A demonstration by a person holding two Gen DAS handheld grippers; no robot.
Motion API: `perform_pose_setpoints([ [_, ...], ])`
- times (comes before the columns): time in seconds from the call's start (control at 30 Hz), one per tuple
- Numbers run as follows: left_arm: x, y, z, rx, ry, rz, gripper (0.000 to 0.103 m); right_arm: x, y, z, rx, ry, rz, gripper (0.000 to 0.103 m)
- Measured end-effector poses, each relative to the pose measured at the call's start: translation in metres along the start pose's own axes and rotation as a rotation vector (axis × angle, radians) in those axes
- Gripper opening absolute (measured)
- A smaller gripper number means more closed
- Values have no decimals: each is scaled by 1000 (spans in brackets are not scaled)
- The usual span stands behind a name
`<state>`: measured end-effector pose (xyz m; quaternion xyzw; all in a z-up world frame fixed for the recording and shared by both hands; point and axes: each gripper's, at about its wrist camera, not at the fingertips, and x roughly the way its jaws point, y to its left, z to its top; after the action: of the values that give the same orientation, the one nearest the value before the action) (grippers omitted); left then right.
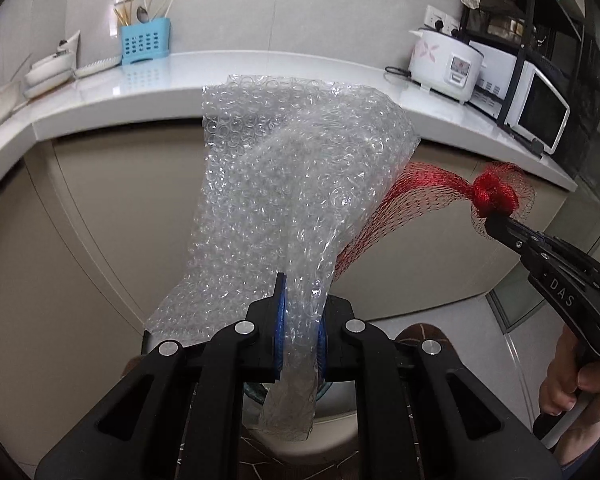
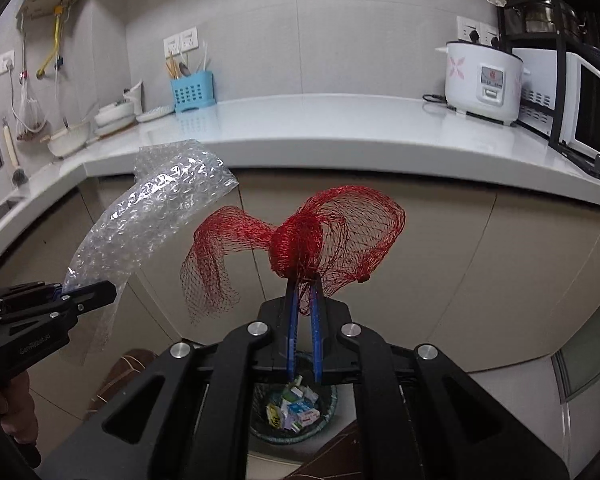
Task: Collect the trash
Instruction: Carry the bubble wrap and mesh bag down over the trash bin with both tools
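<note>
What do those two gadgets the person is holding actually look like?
Both are matte black handheld tools. The left gripper and right gripper each have two flat fingers lined with blue pads, angular linkage arms joined by round silver pins, pale lettering on the side, and a pistol-style handle.

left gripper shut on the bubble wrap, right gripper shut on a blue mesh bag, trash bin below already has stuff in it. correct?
Nearly. The mesh bag is red, not blue; the right wrist view shows the right gripper shut on its knotted part. The rest stands: the left gripper is shut on the bubble wrap, and the trash bin below holds small packets.
</note>
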<state>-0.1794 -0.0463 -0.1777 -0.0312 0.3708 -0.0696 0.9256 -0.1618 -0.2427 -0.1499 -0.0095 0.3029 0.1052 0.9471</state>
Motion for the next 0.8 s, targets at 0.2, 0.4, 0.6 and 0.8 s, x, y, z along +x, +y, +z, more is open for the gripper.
perform_pose_setpoints([
  [0.2,50,12,-26,-34,65,18,11,39,2,-36,-5,61,-23,5],
  [0.4,108,32,-48,-98,132,23,11,93,-1,-67,30,166,-24,5],
  [0.6,165,47,-66,-148,209,32,11,152,-8,-96,93,283,-20,5],
  [0.8,216,52,-74,-164,232,44,11,212,-8,-119,112,399,-28,5],
])
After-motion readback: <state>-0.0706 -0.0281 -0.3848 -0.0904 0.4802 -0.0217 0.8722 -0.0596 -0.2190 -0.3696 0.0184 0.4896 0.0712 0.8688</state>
